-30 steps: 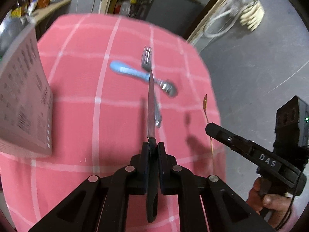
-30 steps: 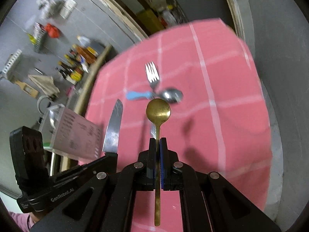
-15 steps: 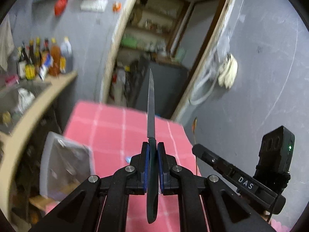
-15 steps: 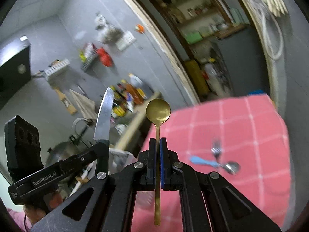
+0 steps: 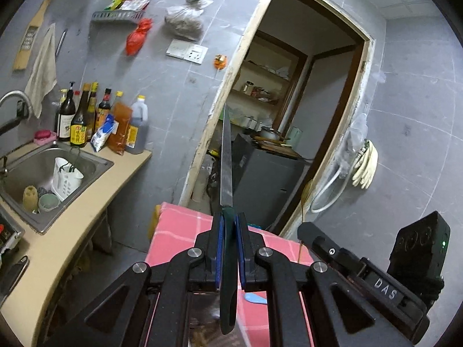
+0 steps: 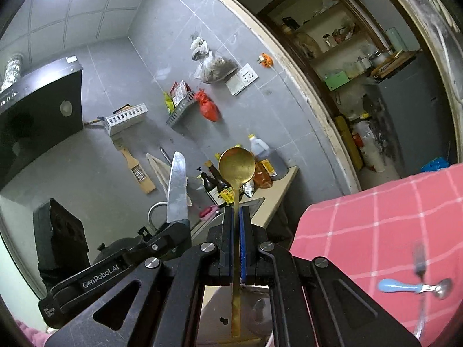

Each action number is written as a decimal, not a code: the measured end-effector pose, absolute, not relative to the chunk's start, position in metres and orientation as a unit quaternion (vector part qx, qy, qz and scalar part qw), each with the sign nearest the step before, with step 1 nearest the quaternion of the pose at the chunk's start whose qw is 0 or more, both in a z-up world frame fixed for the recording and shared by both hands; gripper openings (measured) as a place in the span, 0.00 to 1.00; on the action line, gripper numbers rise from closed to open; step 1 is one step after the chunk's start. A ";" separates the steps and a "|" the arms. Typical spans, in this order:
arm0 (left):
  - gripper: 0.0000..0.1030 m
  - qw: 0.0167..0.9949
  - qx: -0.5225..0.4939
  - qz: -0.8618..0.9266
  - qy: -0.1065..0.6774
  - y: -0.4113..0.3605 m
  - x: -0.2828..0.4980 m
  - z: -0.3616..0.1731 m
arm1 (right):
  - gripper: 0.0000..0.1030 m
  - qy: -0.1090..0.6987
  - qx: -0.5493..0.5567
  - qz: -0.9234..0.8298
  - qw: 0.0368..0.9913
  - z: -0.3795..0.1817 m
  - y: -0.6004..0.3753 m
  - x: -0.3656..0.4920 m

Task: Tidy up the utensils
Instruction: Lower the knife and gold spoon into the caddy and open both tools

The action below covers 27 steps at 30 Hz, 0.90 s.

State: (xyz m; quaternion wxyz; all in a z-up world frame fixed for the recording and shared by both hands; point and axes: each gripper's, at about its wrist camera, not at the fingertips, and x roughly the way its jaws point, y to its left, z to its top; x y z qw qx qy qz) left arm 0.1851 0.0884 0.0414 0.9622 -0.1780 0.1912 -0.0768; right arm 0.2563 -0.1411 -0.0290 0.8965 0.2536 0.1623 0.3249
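Observation:
My left gripper (image 5: 229,225) is shut on a dark-handled knife (image 5: 226,159), blade pointing up and forward; the knife also shows in the right wrist view (image 6: 177,190). My right gripper (image 6: 238,217) is shut on a gold spoon (image 6: 237,167), bowl up, and it shows at the right of the left wrist view (image 5: 306,228). Both are raised above the pink checked table (image 6: 376,219). On the table lie a blue-handled spoon (image 6: 399,286) and a fork (image 6: 419,263), crossed.
A counter with a steel sink (image 5: 43,173) and several sauce bottles (image 5: 98,121) stands to the left. A white holder (image 5: 65,179) sits in the sink. An open doorway (image 5: 289,133) is behind the table. A clear container (image 6: 254,303) shows below my right gripper.
Both grippers have tilted up and lifted away from the table, each still holding its utensil. The view now shows the wall and doorway instead of the tabletop.

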 end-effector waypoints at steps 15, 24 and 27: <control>0.08 0.964 -0.145 -0.113 0.192 0.087 0.163 -0.008 | 0.03 0.185 0.198 0.308 0.912 -0.093 -0.121 0.226; 0.08 0.963 -0.125 -0.127 0.202 0.083 0.150 -0.016 | 0.03 0.197 0.161 0.299 0.920 -0.093 -0.128 0.212; 0.08 0.963 -0.129 -0.123 0.201 0.085 0.150 -0.016 | 0.03 0.198 0.156 0.299 0.920 -0.090 -0.127 0.211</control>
